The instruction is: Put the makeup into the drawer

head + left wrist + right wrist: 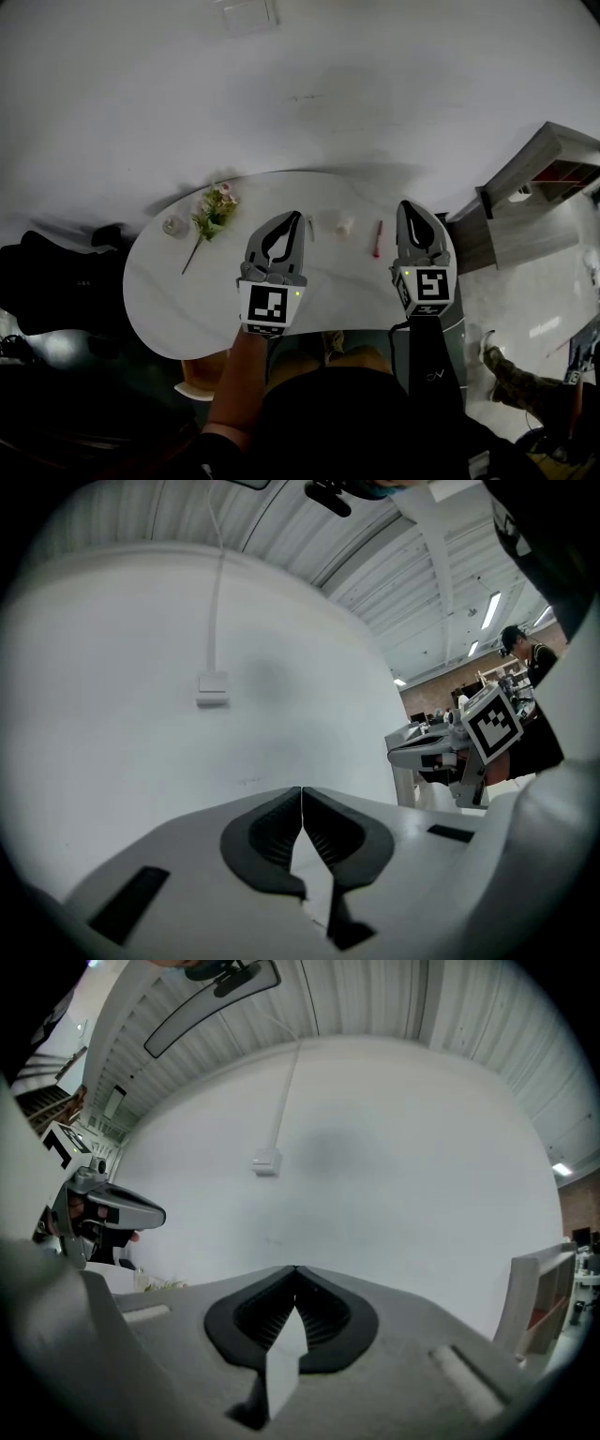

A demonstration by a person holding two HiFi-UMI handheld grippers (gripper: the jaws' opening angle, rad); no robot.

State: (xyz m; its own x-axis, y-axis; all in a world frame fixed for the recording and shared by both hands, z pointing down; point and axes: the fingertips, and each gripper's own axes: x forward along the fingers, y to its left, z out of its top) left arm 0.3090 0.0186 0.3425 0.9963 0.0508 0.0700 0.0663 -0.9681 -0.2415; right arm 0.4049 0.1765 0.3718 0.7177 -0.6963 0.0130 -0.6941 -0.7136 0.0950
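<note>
Our left gripper (299, 219) and right gripper (410, 205) are both pinched closed, empty. A white mark (433, 376) on the right one's handle is unreadable.

A lab-like hall, with ribbed ceiling (394, 564), strip lights (489, 609) and plain white wall (122, 621).

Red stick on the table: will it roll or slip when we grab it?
Red stick looks thin and rounded, so a sideways nudge would probably roll it on the smooth white table. Likely stiff and light. Lying flat, it offers a pinch little height, so it may slip.
</note>
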